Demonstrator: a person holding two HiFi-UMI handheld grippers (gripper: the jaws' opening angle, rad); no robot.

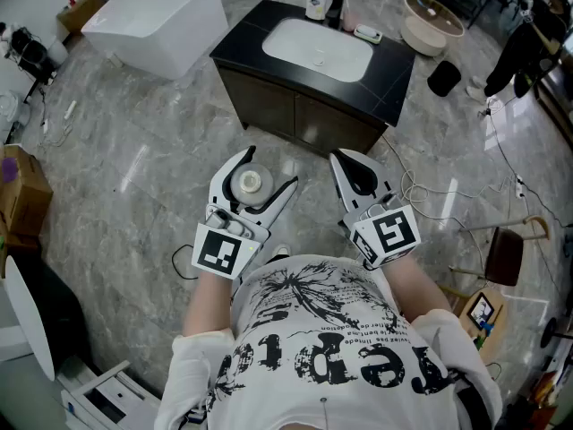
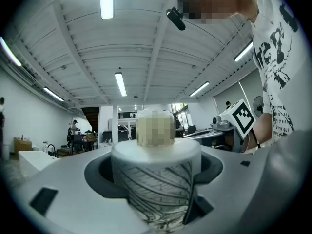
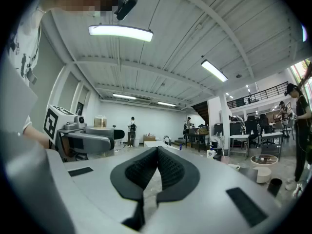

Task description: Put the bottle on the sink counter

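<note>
**Bottle held in front of the vanity, short of the counter**

You stand on a grey, marble-patterned floor (image 1: pixel 134 150) and face a dark cabinet. Its black sink counter (image 1: pixel 237 50) carries a white basin (image 1: pixel 318 50). At the counter's far edge stand a pump dispenser (image 1: pixel 315 3) and a dark item just beside it, too small to identify. A white bathtub (image 1: pixel 157 21) sits well to the left, a cardboard box (image 1: pixel 22 191) lies at the left edge, and cables (image 1: pixel 421 195) trail over the floor on the right.

Your left gripper (image 1: pixel 271 168) has its jaws spread wide and closed round the bottle (image 1: pixel 250 183), a white cylinder with a dark leaf pattern. The bottle is upright in the grip, over the floor and well apart from the counter. Your right gripper (image 3: pixel 157 152) has its ribbed pads pressed together with nothing between them.

From the head view only the bottle's top shows. In the left gripper view the jaws hide its base and its cap cannot be made out. The round beige vessel (image 1: pixel 432 21) right of the counter may be a second basin, though the view is too distant to tell.
</note>
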